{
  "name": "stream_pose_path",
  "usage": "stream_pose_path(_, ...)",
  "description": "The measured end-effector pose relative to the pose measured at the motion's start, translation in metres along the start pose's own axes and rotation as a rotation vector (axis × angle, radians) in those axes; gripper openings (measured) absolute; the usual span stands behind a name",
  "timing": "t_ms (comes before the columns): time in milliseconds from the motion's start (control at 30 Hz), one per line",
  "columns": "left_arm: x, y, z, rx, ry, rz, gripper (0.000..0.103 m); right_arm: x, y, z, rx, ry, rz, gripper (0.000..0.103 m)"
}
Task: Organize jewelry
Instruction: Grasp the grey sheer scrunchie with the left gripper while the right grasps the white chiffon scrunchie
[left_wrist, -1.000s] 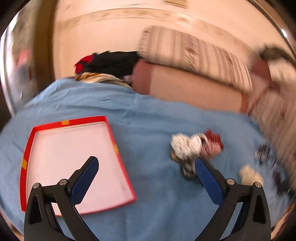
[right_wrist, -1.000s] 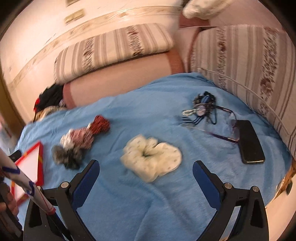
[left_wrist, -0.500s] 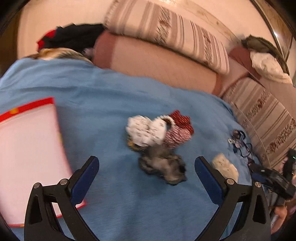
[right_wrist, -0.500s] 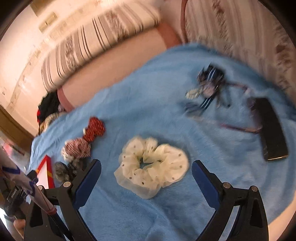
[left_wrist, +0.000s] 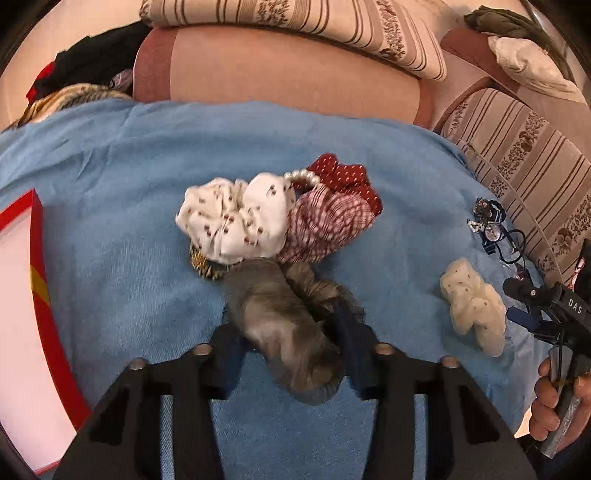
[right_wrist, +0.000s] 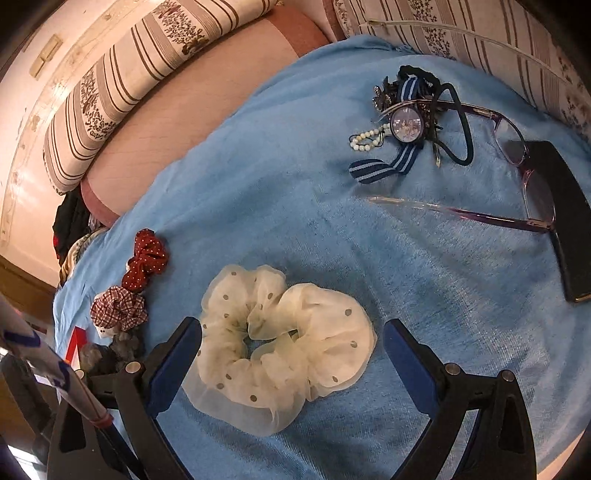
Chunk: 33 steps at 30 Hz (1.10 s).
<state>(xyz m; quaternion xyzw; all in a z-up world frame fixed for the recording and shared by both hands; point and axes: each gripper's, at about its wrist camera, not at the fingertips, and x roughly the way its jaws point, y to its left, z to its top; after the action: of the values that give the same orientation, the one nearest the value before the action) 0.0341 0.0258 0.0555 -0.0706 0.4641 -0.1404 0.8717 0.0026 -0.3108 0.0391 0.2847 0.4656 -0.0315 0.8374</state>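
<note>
My left gripper (left_wrist: 288, 332) is shut on a grey furry scrunchie (left_wrist: 284, 317) lying on the blue blanket (left_wrist: 110, 221). Behind it lie a white printed scrunchie (left_wrist: 236, 221), a red checked scrunchie (left_wrist: 325, 225), a dark red dotted one (left_wrist: 343, 177) and a pearl bracelet (left_wrist: 303, 175). A red-edged box lid (left_wrist: 22, 314) sits at the left. My right gripper (right_wrist: 291, 343) is open, its fingers either side of a cream dotted scrunchie (right_wrist: 280, 343), which also shows in the left wrist view (left_wrist: 472, 306).
A tangle of hair ties, a badge and small beads (right_wrist: 406, 122) lies at the back right, beside purple glasses (right_wrist: 517, 155) and a black phone (right_wrist: 561, 221). Striped cushions (right_wrist: 147, 74) border the blanket. Dark clothes (left_wrist: 92, 62) lie at the back left.
My left gripper moved forward and closed on the grey scrunchie. My right gripper moved down and closer, so its fingers now flank the cream scrunchie.
</note>
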Motion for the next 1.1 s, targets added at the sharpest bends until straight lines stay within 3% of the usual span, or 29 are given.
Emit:
stream_pose_path(67, -0.003, 0.009, 0.000, -0.033, -0.024, -0.025, 0.027, -0.001, -0.001, 0.001, 0.000, -0.006, -0.002, 0.101)
stream_pose_path(200, -0.009, 0.020, 0.001, -0.065, -0.046, -0.012, 0.024, 0.001, -0.005, 0.000, 0.004, -0.002, 0.007, 0.101)
stream_pose_path(467, -0.011, 0.010, -0.002, -0.004, -0.064, 0.006, 0.022, 0.007, 0.000, -0.005, -0.019, 0.007, 0.027, 0.101)
stream_pose_path(600, -0.008, 0.007, -0.004, 0.022, -0.064, 0.028, 0.022, 0.019, 0.029, -0.015, -0.131, 0.034, 0.010, 0.101)
stream_pose_path(700, -0.008, 0.006, -0.005, 0.029, -0.067, 0.035, 0.022, 0.023, 0.058, -0.026, -0.283, 0.009, -0.065, 0.101)
stream_pose_path(833, -0.004, 0.008, -0.005, 0.027, -0.061, 0.040, 0.022, 0.033, 0.075, -0.033, -0.387, -0.004, -0.129, 0.099)
stream_pose_path(867, -0.004, 0.008, -0.006, 0.028, -0.061, 0.041, 0.022, 0.038, 0.077, -0.034, -0.399, -0.004, -0.156, 0.096)
stream_pose_path(933, -0.004, 0.008, -0.006, 0.031, -0.062, 0.044, 0.022, 0.046, 0.078, -0.037, -0.417, 0.018, -0.175, 0.070)
stream_pose_path(1033, -0.005, 0.009, -0.007, 0.028, -0.071, 0.047, 0.022, 0.047, 0.077, -0.040, -0.431, 0.016, -0.182, 0.040)
stream_pose_path(1100, -0.007, 0.010, -0.007, 0.026, -0.077, 0.045, 0.022, 0.041, 0.079, -0.041, -0.445, -0.007, -0.186, 0.031)
